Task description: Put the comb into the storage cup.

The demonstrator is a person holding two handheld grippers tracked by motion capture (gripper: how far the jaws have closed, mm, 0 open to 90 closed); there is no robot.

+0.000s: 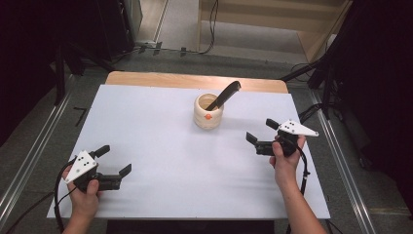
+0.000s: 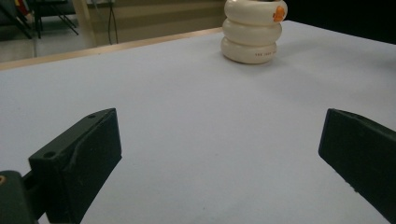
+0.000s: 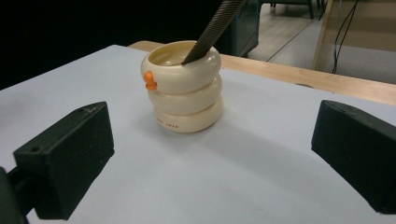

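**Both grippers wide, file waiting in the cup**

Your forearms come in at the bottom of the high view, each hand holding a gripper low over the table [image 1: 160, 161], whose white sheet takes up most of the frame with a strip of bare wood along the far edge. Nothing is held yet.

Next in size is the cup [image 1: 208, 111], a cream holder shaped like three stacked rings with a small orange mark on its side. It stands upright on the far middle of the sheet. A dark file [image 1: 225, 94] leans out of it, its lower end inside the cup and its upper end tilted toward the far right.

Your right gripper [image 1: 265, 132] is near the cup, to its right and a little nearer you, jaws spread wide and empty. In the right gripper view the cup [image 3: 183, 85] sits between the jaws but farther off, with the file [image 3: 214, 29] rising from it. Your left gripper [image 1: 113, 160] rests well apart at the near left, jaws also spread and empty.

This looks like the approach step. The right gripper seems best placed: raise it, line the jaws across the file's free upper part, close, then draw it out along its lean so the cup does not tip. Keep the left ready to steady the cup.
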